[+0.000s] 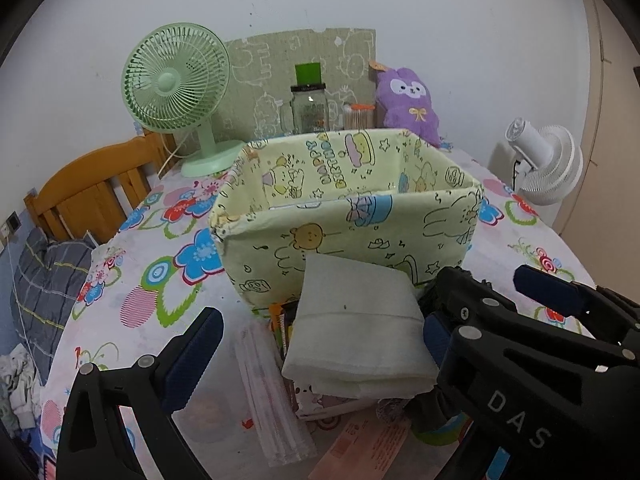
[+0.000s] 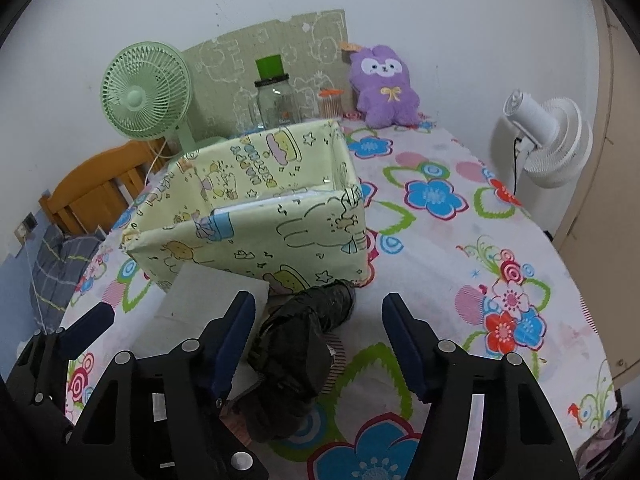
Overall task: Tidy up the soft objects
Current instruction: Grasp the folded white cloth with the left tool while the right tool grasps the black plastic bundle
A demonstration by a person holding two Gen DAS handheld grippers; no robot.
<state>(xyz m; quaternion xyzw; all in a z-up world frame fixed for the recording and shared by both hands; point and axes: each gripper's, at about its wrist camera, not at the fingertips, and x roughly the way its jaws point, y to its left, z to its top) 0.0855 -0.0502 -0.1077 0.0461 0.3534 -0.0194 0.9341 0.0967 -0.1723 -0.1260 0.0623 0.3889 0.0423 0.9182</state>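
Pick-up step: right gripper [image 2: 318, 340] jaws apart, astride black bundle [image 2: 296, 356], pads not touching. Left gripper [image 1: 316, 344] agape around white cloth [image 1: 356, 332]. Next: close, lift into fabric box [image 2: 256, 236].

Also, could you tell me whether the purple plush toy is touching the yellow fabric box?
Apart. The right wrist view shows flowered tablecloth between the purple plush toy and the yellow fabric box.

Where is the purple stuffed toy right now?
The purple stuffed toy sits upright at the far end of the table against the wall, beyond the yellow fabric box, just right of the glass jar. Both views show it.
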